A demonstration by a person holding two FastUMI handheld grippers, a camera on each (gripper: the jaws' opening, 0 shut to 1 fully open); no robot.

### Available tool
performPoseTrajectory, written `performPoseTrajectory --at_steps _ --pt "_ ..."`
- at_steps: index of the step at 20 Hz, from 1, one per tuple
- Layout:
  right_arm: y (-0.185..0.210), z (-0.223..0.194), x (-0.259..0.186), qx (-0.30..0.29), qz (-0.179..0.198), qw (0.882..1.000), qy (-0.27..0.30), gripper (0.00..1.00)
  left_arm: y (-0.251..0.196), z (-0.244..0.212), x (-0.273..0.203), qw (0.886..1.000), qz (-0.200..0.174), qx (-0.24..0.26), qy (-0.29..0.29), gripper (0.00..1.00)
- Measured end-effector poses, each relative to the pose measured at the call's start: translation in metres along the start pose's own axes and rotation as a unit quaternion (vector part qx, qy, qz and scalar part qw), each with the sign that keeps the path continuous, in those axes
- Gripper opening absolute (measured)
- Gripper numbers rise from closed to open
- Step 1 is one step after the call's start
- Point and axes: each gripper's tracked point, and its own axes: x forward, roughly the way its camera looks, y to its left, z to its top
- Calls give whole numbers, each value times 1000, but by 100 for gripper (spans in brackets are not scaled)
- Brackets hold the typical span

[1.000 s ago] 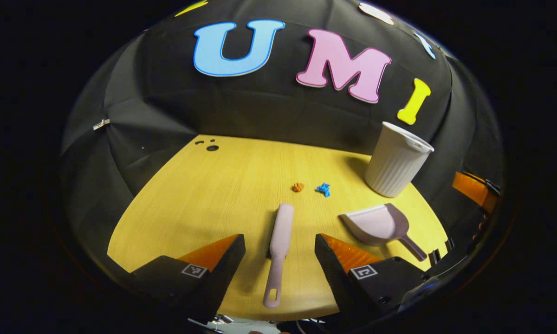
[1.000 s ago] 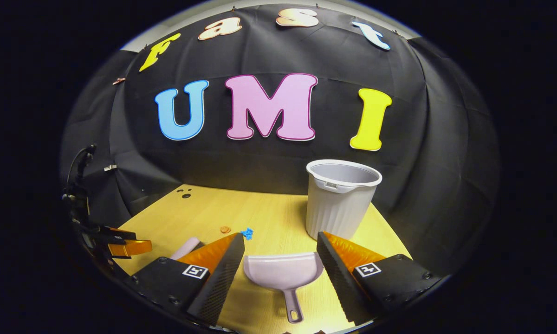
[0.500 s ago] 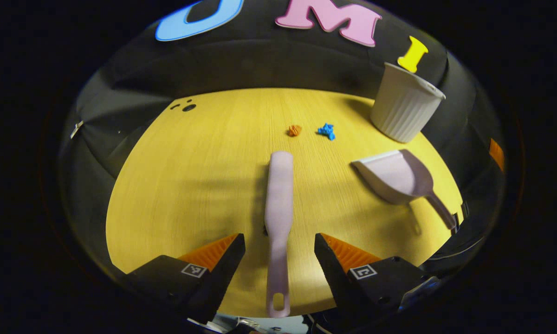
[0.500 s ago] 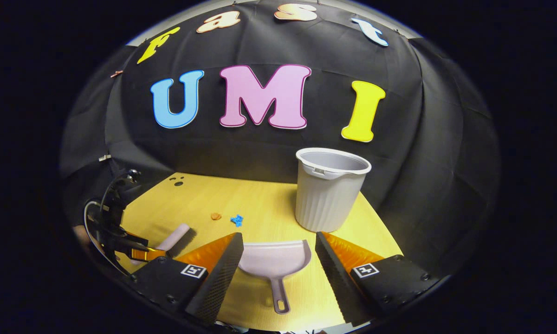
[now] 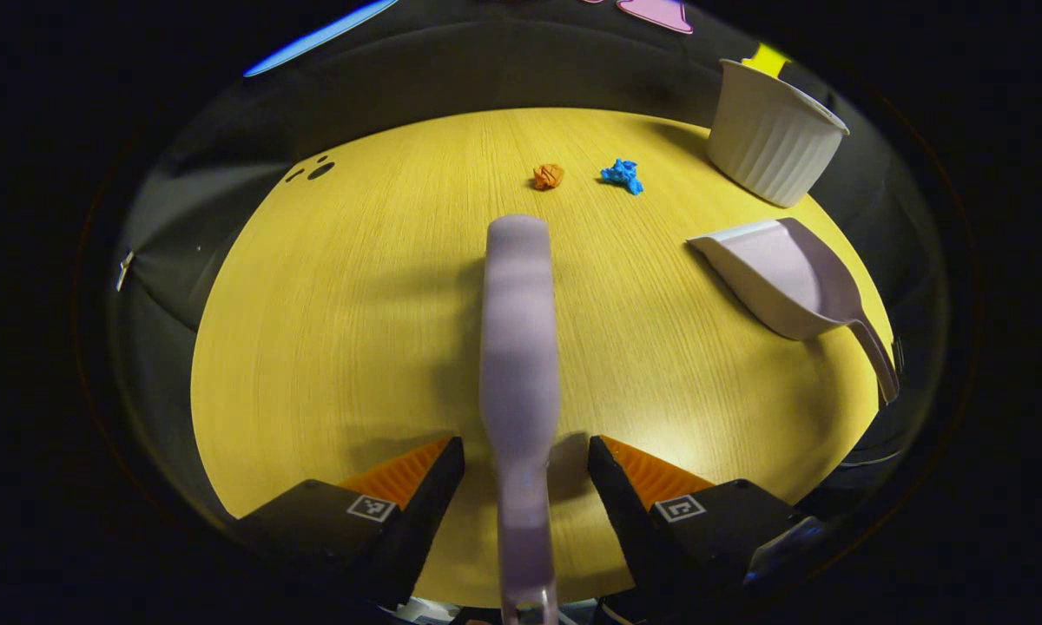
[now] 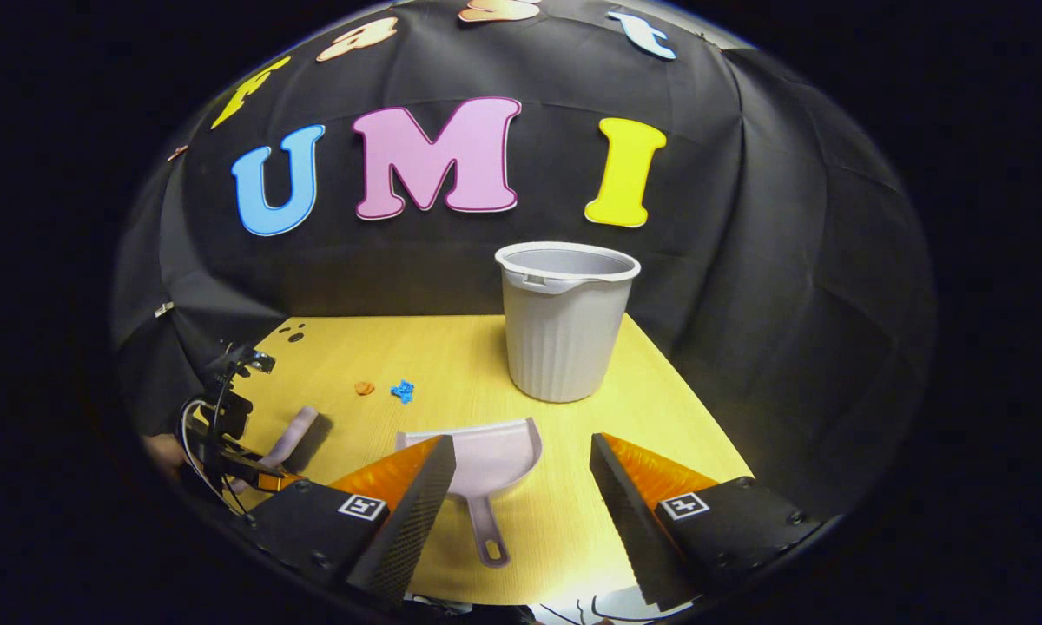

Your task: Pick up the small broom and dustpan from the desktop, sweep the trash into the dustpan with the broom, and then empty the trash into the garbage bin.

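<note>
A pale pink small broom point(image 5: 519, 347) lies lengthwise on the yellow desktop point(image 5: 339, 330). Its handle runs between the fingers of my left gripper point(image 5: 525, 451), which stands open around it without pressing. A matching dustpan point(image 5: 790, 278) lies to the right, mouth facing the trash. An orange scrap point(image 5: 548, 176) and a blue scrap point(image 5: 623, 174) lie beyond the broom's head. In the right gripper view, my right gripper point(image 6: 521, 451) hangs open over the dustpan point(image 6: 486, 451), whose handle lies close to the left finger. The broom point(image 6: 291, 434) and the left gripper point(image 6: 226, 434) appear at far left.
A white ribbed garbage bin point(image 6: 564, 321) stands upright at the back right of the desk, also seen as the bin point(image 5: 773, 130) beyond the dustpan. Black cloth walls close the desk's back and sides. Small dark holes point(image 5: 319, 170) mark the far left corner.
My left gripper has tipped down and closed in on the broom, so the handle now lies between its fingers. The right gripper has drifted right; the dustpan sits further left in its view.
</note>
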Motion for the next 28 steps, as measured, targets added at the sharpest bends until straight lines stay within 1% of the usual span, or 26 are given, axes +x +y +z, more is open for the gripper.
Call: performPoseTrajectory --at_steps 1,2,3,4,5,7,9,10,11,13,14,16,19,20,22,25,28 --pt "0 -2 0 2 0 1000 3 98 1 1 1 1000 5 1 0 92" --pt "1 -3 2 4 0 1000 7 98 2 5 2 1000 4 4 -6 82" --pt "1 -4 3 4 2 1000 9 98 1 7 5 1000 3 7 -6 77" --pt "3 -4 6 4 3 1000 12 98 0 8 5 1000 4 9 -7 68" --pt "5 -4 9 4 7 1000 15 98 -1 10 8 1000 3 10 -5 66" --pt "12 -6 13 2 17 1000 22 98 -3 11 7 1000 1 15 -4 58" --pt "23 -8 18 -3 31 999 29 98 -5 13 3 1000 3 13 -10 47" --pt "29 -7 20 -7 38 999 31 98 -5 12 8 1000 2 8 -14 35" --pt "34 -8 22 -12 45 998 34 98 -4 11 6 1000 0 3 -19 31" --pt "45 -9 28 -24 63 997 40 98 -5 12 5 1000 -10 0 -29 29" --pt "48 -10 31 -29 70 996 47 98 -4 11 4 999 -16 -9 -33 28" --pt "58 -15 38 -26 90 993 64 98 1 9 0 998 -22 -41 -47 27" --pt "69 -26 46 -25 109 989 97 98 18 -1 -10 993 -12 -99 -70 26" --pt "71 -31 49 -27 112 987 109 98 23 -8 -16 991 -11 -110 -73 26" --pt "71 -44 54 -35 110 984 133 98 33 -17 -29 990 -6 -113 -84 26" --pt "74 -67 60 -32 108 979 168 98 45 -32 -53 990 5 -100 -97 27" --pt "69 -89 64 -23 94 974 205 98 38 -45 -70 989 -8 -110 -98 26"
